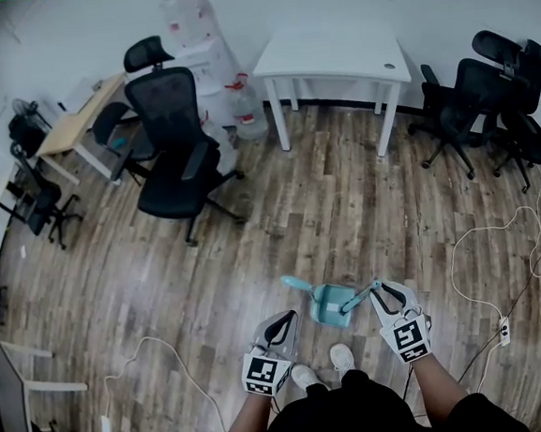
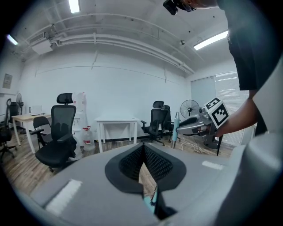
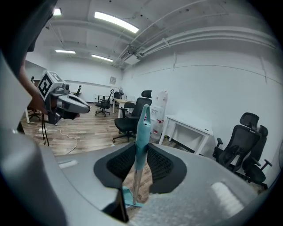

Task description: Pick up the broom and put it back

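Note:
The broom has a teal grip (image 3: 142, 128) on a thin metal rod, and its teal head (image 1: 327, 301) rests on the wood floor just ahead of the person's feet. My right gripper (image 3: 142, 152) is shut on the teal grip, which stands up between its ribbed pads. In the head view that right gripper (image 1: 377, 291) sits at the right of the teal head, with the handle slanting up into it. My left gripper (image 1: 284, 325) hangs left of the head with its pads meeting at the tip, holding nothing. The left gripper (image 2: 143, 148) view shows the right gripper (image 2: 197, 124) off to the right.
A white table (image 1: 332, 59) stands at the far wall with water bottles (image 1: 245, 104) beside it. Black office chairs (image 1: 175, 148) stand at the left, more chairs (image 1: 486, 97) at the right. A white cable and power strip (image 1: 504, 331) lie on the floor at the right, another cable (image 1: 160, 347) at the left.

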